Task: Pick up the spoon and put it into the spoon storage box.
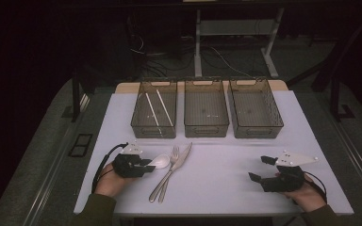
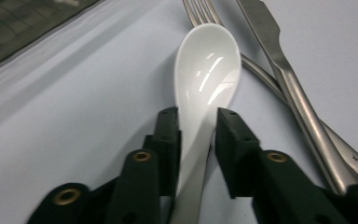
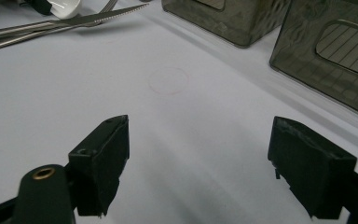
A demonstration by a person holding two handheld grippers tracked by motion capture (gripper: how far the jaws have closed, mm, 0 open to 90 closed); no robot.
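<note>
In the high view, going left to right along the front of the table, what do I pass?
left gripper → white spoon → fork → knife → right gripper

The right gripper [image 3: 198, 163] had its two black jaws wide apart over the white table [image 3: 191, 116]. Two dark bins [image 3: 326, 51] stood ahead, and a knife [image 3: 70, 21] lay far off

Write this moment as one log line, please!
left claw: closing around white ceramic spoon handle | right claw: open, idle | metal fork, knife: on table
</note>
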